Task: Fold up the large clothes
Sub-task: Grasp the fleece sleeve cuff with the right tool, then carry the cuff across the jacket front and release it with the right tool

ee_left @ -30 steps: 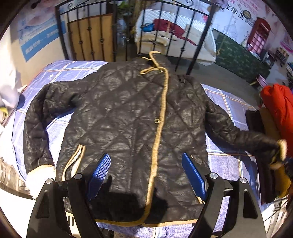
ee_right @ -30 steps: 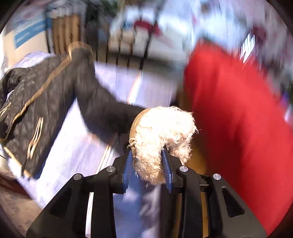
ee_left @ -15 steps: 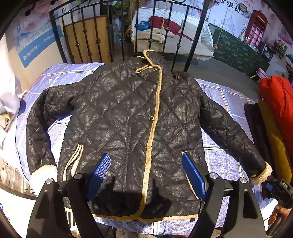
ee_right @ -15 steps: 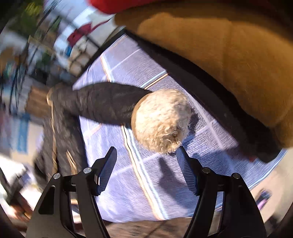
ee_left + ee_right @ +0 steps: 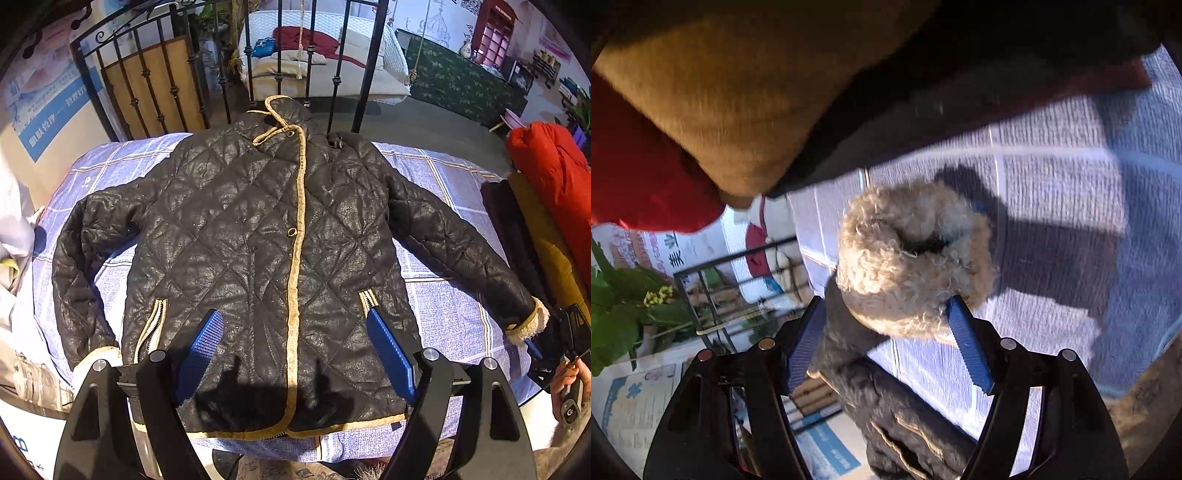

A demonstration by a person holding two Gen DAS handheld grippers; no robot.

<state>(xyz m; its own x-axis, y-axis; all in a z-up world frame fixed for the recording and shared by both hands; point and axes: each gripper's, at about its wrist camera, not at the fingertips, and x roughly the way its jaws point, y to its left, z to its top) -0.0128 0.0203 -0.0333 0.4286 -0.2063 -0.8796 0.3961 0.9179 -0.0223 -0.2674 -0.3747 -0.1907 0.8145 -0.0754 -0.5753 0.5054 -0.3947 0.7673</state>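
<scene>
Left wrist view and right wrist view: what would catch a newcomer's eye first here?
A black quilted jacket lies spread front-up across the checked bedsheet, sleeves out. In the right wrist view its fluffy cuff sits between the open fingers of the right hand-held gripper. A red garment lies at the bed's right edge.

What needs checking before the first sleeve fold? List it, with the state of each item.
1. Quilted black jacket lies flat, front up, on the checked bedsheet: ok.
2. Both sleeves spread out from the body: ok.
3. Left gripper jaws open, hovering over the hem, holding nothing: ok.
4. Right gripper jaws open around the fleece cuff, not closed on it: not ok for lifting yet.
5. Front closure fastened all the way down: cannot tell.
6. Clothes pile beside the right sleeve leaves room to swing the sleeve inward: cannot tell.
</scene>
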